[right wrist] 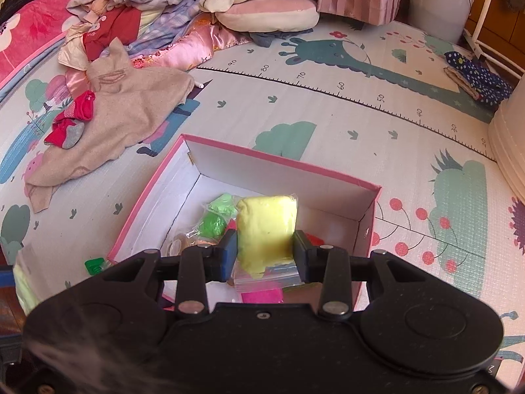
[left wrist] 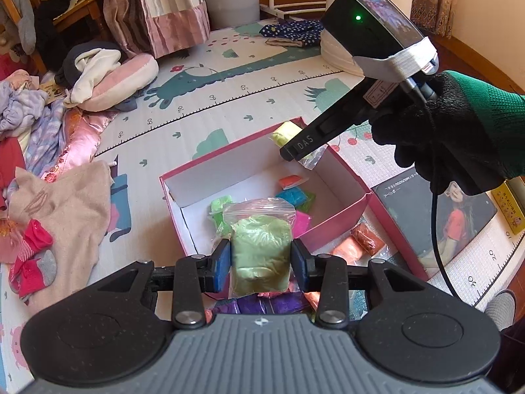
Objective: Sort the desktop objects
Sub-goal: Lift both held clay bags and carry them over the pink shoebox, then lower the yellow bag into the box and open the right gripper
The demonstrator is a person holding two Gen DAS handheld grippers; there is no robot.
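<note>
My left gripper is shut on an olive-green clay bag, held above the near rim of the pink box. My right gripper is shut on a yellow clay bag over the same box; it also shows in the left wrist view with the yellow bag above the box's far corner. Several clay bags lie inside the box: orange, blue, light green, pink.
More clay bags lie outside the box on the right, purple ones under my left gripper. A dark photo book lies right of the box. A beige garment and a clothes pile lie left. A white bucket stands right.
</note>
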